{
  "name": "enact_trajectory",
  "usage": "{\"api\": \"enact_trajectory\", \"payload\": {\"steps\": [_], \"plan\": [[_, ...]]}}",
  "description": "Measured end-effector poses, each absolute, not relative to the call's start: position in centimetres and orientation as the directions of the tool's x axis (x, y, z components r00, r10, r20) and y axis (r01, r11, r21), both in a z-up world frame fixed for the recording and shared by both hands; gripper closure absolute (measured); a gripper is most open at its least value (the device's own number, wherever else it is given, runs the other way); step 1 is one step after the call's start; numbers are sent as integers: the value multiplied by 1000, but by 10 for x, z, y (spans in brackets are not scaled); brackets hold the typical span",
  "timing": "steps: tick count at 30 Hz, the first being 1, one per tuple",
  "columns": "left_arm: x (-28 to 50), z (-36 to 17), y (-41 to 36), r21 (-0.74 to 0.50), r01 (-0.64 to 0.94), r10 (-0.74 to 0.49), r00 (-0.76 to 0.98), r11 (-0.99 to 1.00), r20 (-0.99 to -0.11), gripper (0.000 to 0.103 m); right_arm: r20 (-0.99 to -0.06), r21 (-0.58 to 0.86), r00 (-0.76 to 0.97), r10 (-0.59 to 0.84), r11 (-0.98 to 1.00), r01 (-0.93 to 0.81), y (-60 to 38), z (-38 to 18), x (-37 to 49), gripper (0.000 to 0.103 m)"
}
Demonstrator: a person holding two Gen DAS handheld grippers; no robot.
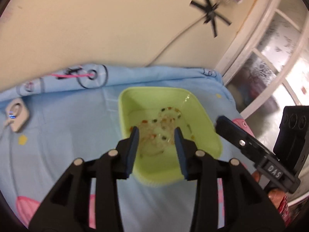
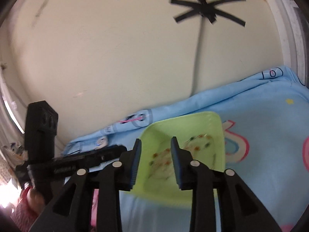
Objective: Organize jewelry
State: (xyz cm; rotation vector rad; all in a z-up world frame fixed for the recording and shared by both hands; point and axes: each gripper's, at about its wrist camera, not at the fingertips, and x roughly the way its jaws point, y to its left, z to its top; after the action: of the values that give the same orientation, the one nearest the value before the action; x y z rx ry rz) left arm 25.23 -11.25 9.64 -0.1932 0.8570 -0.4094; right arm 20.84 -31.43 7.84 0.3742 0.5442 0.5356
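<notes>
A light green square tray (image 1: 125, 104) sits on a blue cartoon-print sheet. A tangle of beaded jewelry (image 1: 164, 123) with coloured beads lies inside it. My left gripper (image 1: 156, 130) is open and empty, held above the tray's near side. My right gripper (image 2: 155, 141) is open and empty, above the tray (image 2: 152, 133) and the jewelry (image 2: 199, 145) in the right wrist view. The right gripper also shows at the tray's right side in the left wrist view (image 1: 233, 129). The left gripper also shows at the left in the right wrist view (image 2: 108, 152).
The blue sheet (image 1: 67, 135) covers a bed against a cream wall (image 1: 96, 29). A small white device (image 1: 17, 114) with a cable lies at the sheet's left. A black-taped cable (image 1: 210, 11) runs down the wall. A white-framed glass door (image 1: 270, 58) stands at the right.
</notes>
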Motion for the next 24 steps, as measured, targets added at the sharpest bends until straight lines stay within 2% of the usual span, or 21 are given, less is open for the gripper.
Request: {"api": "enact_trajectory", "payload": {"steps": [4, 8, 10, 13, 15, 16, 17, 21, 24], "plan": [[194, 96, -75, -312, 289, -425, 589, 905, -687, 67, -368, 482, 635, 680, 723, -495, -292, 68, 148, 93], [135, 74, -29, -326, 253, -413, 575, 911, -706, 67, -452, 463, 498, 740, 672, -578, -252, 46, 113, 93], [114, 60, -10, -319, 217, -385, 572, 922, -724, 67, -527, 399, 460, 714, 686, -608, -227, 37, 105, 93], [89, 42, 11, -329, 183, -373, 562, 926, -738, 67, -590, 371, 408, 697, 683, -629, -202, 21, 95, 93], [81, 35, 19, -342, 163, -372, 553, 926, -745, 67, -649, 299, 390, 653, 691, -659, -183, 11, 90, 103], [78, 30, 24, -353, 152, -376, 546, 923, -749, 67, -678, 236, 407, 612, 706, -668, -176, 6, 84, 103], [77, 29, 26, -359, 148, -379, 542, 922, -750, 67, -693, 146, 451, 563, 722, -677, -171, 6, 75, 103], [79, 30, 25, -360, 165, -390, 532, 918, -751, 67, -725, 83, 463, 510, 732, -676, -191, 8, 51, 103], [79, 40, 17, -312, 195, -367, 554, 930, -747, 67, -740, 15, 501, 449, 755, -655, -230, 3, 25, 103]]}}
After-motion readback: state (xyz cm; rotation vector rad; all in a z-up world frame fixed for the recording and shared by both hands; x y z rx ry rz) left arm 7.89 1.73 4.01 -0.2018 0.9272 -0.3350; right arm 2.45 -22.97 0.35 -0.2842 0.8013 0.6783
